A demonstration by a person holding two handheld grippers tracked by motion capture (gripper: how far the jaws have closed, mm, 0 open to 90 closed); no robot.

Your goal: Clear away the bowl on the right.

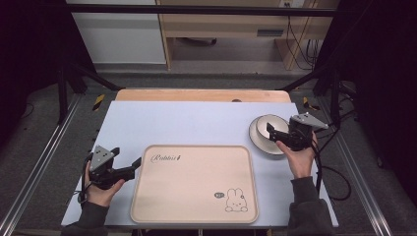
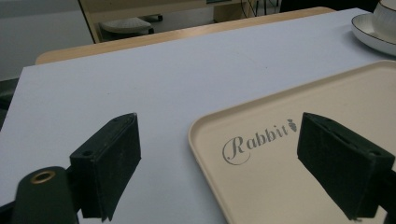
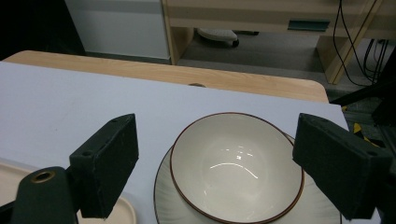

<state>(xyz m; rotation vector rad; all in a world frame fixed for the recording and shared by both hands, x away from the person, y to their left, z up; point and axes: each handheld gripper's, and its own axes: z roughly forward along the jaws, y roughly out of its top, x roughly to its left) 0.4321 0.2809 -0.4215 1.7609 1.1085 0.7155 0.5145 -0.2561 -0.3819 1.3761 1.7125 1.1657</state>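
High view: the left gripper (image 1: 129,166), jaws apart, sits just beside the empty tray (image 1: 194,183); the right gripper (image 1: 275,133), also spread, hovers over the bowl (image 1: 269,129) on its plate (image 1: 260,143). Nothing appears moved yet.

Left gripper view: the tray's corner (image 2: 205,135) lies between the fingers (image 2: 109,161); open tabletop (image 2: 140,74) beyond.

Right gripper view: the bowl (image 3: 236,163) sits between both fingers (image 3: 341,161), ungripped; the table edge (image 3: 261,86) lies beyond.

left gripper (image 1: 129,162) held low, fingers spread wide, right gripper (image 1: 274,132) likewise open, seemingly raised
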